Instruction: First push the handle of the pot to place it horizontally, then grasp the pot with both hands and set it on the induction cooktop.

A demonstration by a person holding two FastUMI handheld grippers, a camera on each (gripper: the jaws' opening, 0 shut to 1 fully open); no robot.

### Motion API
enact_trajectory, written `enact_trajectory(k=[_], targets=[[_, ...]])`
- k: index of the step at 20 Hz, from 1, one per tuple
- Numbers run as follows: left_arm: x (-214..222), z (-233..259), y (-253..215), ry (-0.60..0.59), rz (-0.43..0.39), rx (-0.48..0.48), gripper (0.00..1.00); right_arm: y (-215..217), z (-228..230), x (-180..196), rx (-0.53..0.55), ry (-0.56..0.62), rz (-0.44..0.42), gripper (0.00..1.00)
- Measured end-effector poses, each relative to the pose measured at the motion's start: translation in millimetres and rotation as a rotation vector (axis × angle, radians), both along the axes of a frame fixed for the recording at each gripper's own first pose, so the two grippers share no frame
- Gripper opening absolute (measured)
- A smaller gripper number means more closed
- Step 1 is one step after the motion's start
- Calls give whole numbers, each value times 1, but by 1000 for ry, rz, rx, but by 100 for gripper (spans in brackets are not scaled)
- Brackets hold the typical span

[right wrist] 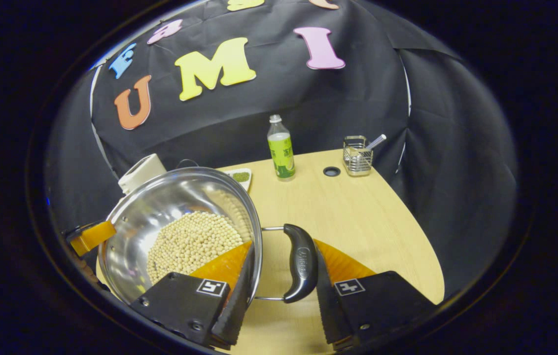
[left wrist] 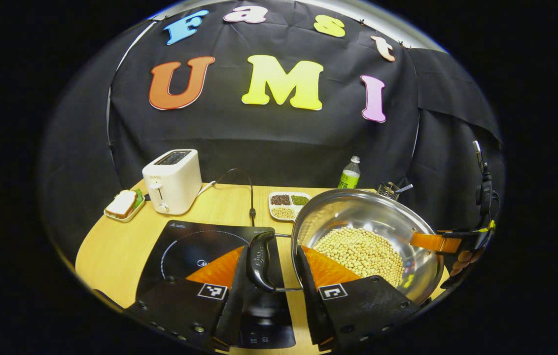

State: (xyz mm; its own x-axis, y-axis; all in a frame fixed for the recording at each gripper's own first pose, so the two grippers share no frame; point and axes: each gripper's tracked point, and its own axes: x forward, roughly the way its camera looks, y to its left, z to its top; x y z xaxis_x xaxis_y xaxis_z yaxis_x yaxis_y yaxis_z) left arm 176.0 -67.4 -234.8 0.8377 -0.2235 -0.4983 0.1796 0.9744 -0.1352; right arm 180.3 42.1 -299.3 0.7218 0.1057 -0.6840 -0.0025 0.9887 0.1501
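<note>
the wooden surface (left wrist: 111, 246) is a pale, rounded top set inside a booth walled with black cloth. at the surface's 9 o'clock side in the left gripper view lies the black induction cooktop (left wrist: 195, 246), flat and dark, with a ring marked on its glass. behind it, toward 11 o'clock, stands a white toaster (left wrist: 172, 180), with a small tray holding a sandwich (left wrist: 123, 204) just beside it at 9 o'clock of the toaster. a black cable (left wrist: 244, 190) runs from the toaster across the wood. toward 12 o'clock sits a divided dish of grains (left wrist: 286, 204), and farther back a green bottle (left wrist: 350, 174) and a wire holder (left wrist: 391, 190).

the steel pot (left wrist: 377, 217), holding pale beans (left wrist: 363, 251), sits at 3 o'clock of the cooktop, not over its ring. whether it rests on the wood or is lifted, i cannot tell. the left tongs (left wrist: 268, 276) are spread on either side of the pot's black side handle (left wrist: 261, 260), the right finger against the pot wall; a firm pinch is not shown.

in the right gripper view, the right tongs (right wrist: 281, 288) straddle the pot rim (right wrist: 254, 231) and the other black handle (right wrist: 300, 264), one finger inside the pot, one outside the handle, spread with gaps showing. the bottle (right wrist: 281, 148) stands at 12 o'clock, the wire holder (right wrist: 358, 155) at 1 o'clock, a round hole (right wrist: 331, 171) in the wood between them.
</note>
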Motion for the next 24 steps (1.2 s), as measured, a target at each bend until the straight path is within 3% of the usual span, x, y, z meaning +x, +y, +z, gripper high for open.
enact_trajectory(k=[11,17,24], targets=[[9,64,91,-112,106,-14,52,97,62,20,9,-44,87,64],[16,56,155,-113,199,-14,52,168,53,37,20,-35,159,65],[26,13,212,-52,280,5,52,230,5,51,14,14,211,66]])
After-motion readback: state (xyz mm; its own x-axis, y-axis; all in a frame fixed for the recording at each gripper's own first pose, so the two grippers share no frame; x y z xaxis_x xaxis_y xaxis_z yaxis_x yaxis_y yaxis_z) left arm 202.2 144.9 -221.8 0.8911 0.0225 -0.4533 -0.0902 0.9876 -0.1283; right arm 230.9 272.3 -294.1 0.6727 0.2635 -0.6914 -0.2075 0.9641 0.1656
